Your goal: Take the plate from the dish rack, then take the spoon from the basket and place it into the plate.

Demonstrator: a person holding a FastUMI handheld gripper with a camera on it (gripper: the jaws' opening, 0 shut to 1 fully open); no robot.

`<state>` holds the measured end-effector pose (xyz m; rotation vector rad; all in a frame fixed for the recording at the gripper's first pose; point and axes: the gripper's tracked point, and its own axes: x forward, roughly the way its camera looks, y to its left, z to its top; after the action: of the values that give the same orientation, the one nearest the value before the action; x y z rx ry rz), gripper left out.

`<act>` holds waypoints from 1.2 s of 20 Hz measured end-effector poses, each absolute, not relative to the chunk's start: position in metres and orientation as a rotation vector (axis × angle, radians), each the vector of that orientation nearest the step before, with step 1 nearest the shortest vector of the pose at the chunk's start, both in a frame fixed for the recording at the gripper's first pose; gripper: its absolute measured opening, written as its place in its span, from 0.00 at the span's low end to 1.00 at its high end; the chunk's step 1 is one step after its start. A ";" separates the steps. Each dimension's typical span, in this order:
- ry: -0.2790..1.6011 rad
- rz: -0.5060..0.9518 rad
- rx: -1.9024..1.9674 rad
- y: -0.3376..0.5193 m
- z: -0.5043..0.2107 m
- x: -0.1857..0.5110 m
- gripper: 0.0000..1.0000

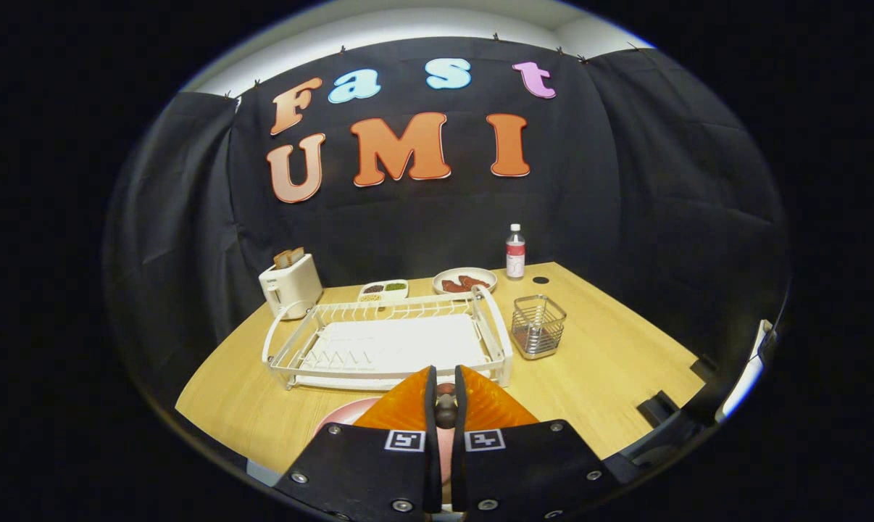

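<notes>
booth: black cloth wall behind a light wooden table (611, 362).
gripper (446, 395): fingers nearly closed, gripping a thin dark handle with a rounded end, taken to be the spoon (446, 412), above the table's near edge.
plate (350, 413): pink, round, lying flat at the near edge, just under and left of the fingers; mostly hidden by them.
dish rack (386, 344): white wire frame over a white tray, mid-table beyond the fingers; no plate stands in it.
basket (538, 326): small wire cage by the rack's right end; looks empty.
progress: judged late; plate out of the rack, spoon out of the basket; releasing the spoon into the plate remains.
far edge: toaster (290, 285), divided dish (383, 290), food plate (464, 280), bottle (515, 251).
</notes>
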<state>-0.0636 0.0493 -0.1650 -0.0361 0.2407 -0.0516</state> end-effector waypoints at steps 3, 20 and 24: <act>0.262 -0.023 -0.031 0.070 -0.183 -0.066 0.05; 0.220 0.113 -0.155 0.118 -0.243 -0.049 0.06; 0.254 0.098 -0.176 0.108 -0.247 -0.051 0.18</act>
<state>-0.0514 0.1084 -0.2469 -0.1764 0.2542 0.0976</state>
